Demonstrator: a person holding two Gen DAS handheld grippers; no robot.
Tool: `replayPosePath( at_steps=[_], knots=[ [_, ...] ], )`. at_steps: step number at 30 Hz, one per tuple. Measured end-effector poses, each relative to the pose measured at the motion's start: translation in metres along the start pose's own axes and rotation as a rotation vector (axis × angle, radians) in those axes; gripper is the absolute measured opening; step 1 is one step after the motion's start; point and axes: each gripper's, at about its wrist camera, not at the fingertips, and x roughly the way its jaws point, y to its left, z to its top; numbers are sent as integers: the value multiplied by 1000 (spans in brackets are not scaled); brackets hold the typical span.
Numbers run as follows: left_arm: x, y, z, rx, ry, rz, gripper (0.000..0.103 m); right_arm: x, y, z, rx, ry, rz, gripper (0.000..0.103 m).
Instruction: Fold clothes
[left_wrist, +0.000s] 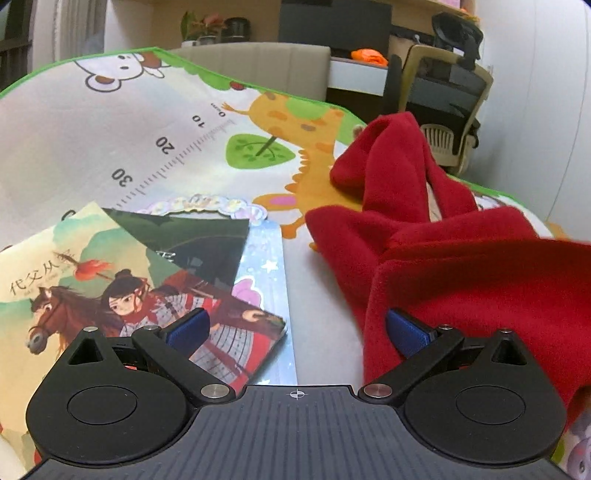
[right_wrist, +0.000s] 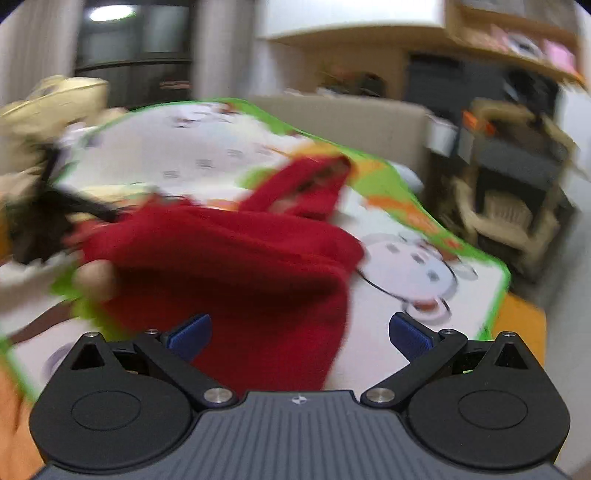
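Both tongs hover with jaws spread wide and nothing between them, poised over a bunched red fleece garment that awaits folding on a cartoon play mat.

The left gripper (left_wrist: 295, 328) sits low and level. Its right finger (left_wrist: 406, 332) lies at the near hem of the red garment (left_wrist: 461, 277), while its left finger rests over the cover of an illustrated picture book (left_wrist: 122, 295). It seems lined up to take the cloth's edge, though it grips nothing yet. Just past the book lies a shiny star-printed sheet (left_wrist: 266, 266), a likely snag for any sweep toward that side. Beyond, the garment rises into a twisted loop, apparently a sleeve or strap, so it needs spreading flat before any fold. Farther still, the play mat (left_wrist: 110, 140) shows a printed ruler and a giraffe, with an office chair (left_wrist: 443, 99) behind its far edge.

The right gripper (right_wrist: 299, 332) is caught in motion blur. The red cloth (right_wrist: 236, 266) fills the space between and ahead of its open fingers, closer to the left one, without being pinched. What looks like a fingertip (right_wrist: 94, 278) shows at the cloth's left edge. The mat (right_wrist: 413, 258) stretches beyond.
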Motion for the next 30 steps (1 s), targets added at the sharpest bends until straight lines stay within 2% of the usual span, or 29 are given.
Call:
replayPosePath(
  at_steps=[3, 5, 7, 10, 11, 13, 17, 18, 20, 22, 24, 26, 30],
  knots=[
    [-6, -2, 5, -11, -18, -7, 103, 40, -40, 5, 271, 10, -50, 102],
    [-16, 1, 6, -21, -32, -10, 103, 69, -59, 2, 377, 48, -142, 102],
    [-30, 10, 7, -57, -55, -25, 103, 88, -70, -5, 417, 66, -199, 102],
    [-51, 27, 9, -152, -100, -180, 103, 91, -72, -12, 440, 48, -206, 102],
    [-53, 31, 9, -171, -101, -266, 103, 90, -70, -13, 426, 44, -205, 102],
    [-55, 24, 10, -140, -92, -383, 103, 89, -65, -14, 394, 38, -205, 102],
    [-50, -22, 12, 107, -105, -350, 103, 70, -54, -8, 352, -16, -188, 102],
    [-50, -30, 13, 132, -106, -357, 103, 65, -52, -6, 342, -30, -183, 102],
    [-48, -44, 17, 178, -109, -369, 103, 43, -40, 6, 287, -108, -125, 100],
    [-44, -49, 19, 175, -99, -348, 103, 23, -22, 22, 205, -167, -59, 81],
    [-37, -54, 15, 192, -85, -282, 103, 10, -1, 39, 120, -188, 29, 69],
    [-30, -54, 9, 204, -72, -232, 103, 10, 19, 54, 75, -173, 142, 69],
    [-27, -42, 2, 150, -66, -191, 103, 42, 62, 72, 31, -77, 286, 69]
  ],
)
